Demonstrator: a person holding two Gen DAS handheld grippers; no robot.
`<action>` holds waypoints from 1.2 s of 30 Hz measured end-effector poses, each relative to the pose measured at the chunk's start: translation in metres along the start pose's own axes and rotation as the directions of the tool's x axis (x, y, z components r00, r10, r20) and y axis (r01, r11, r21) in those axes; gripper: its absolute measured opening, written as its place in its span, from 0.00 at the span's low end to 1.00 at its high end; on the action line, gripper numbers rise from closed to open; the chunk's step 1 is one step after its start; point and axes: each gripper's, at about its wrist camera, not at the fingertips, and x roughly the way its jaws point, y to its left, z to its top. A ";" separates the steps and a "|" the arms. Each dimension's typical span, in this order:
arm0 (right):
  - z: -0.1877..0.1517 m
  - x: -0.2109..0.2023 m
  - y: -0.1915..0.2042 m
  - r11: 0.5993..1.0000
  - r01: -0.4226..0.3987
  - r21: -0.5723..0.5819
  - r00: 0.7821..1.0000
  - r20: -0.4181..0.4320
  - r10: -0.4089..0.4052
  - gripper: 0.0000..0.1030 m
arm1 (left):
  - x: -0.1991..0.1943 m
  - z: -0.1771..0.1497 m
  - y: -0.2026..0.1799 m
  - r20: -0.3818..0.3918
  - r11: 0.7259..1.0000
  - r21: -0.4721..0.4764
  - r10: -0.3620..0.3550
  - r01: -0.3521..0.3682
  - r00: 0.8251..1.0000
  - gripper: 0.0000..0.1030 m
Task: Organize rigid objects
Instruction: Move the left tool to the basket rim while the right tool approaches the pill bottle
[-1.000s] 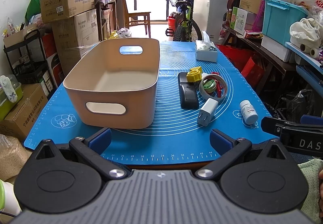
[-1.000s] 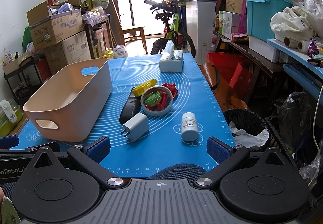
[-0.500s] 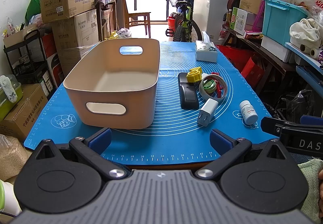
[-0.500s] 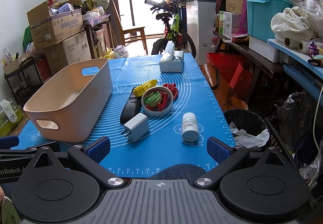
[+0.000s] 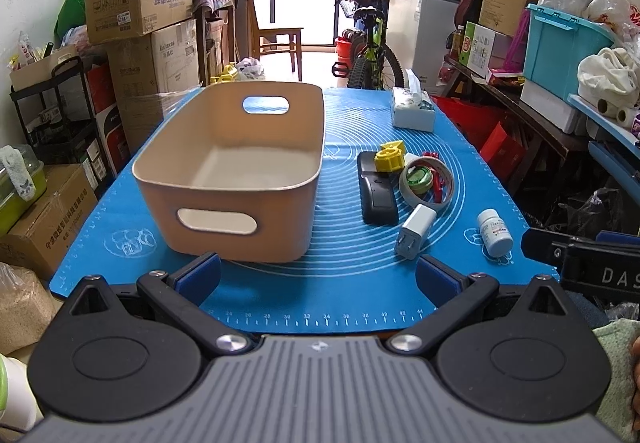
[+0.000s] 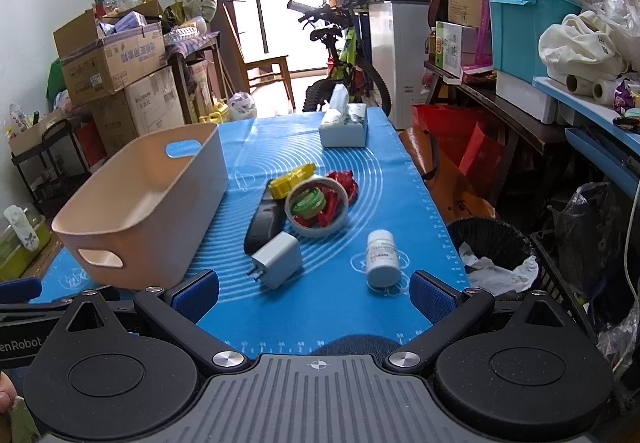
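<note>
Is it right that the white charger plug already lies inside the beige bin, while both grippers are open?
No. The white charger plug lies on the blue mat, outside the beige bin, as the left wrist view shows. Both grippers, left and right, are open.

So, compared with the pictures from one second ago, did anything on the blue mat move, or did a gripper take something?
Nothing visibly changed. Both the left gripper and the right gripper hang open and empty at the near edge of the blue mat. The beige bin holds nothing, and the white charger, pill bottle and tape roll lie where they were.
</note>
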 end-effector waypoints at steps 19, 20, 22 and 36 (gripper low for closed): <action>0.070 0.012 -0.010 0.994 -0.017 0.105 0.993 0.120 0.004 0.98 | -0.002 0.088 0.054 0.081 0.986 -0.010 0.169 -0.169 0.982 0.99; 0.074 0.013 -0.011 0.995 -0.013 0.101 0.991 0.132 -0.001 0.98 | -0.002 0.095 0.057 0.080 0.984 0.000 0.180 -0.180 0.980 0.99; 0.083 0.017 -0.014 0.995 -0.001 0.102 0.990 0.144 -0.013 0.98 | -0.001 0.106 0.065 0.086 0.981 0.021 0.189 -0.191 0.978 0.99; 0.102 0.091 -0.044 0.985 0.127 0.119 0.986 0.097 -0.139 0.98 | 0.052 0.164 0.138 0.101 0.967 -0.069 0.250 -0.244 0.963 0.84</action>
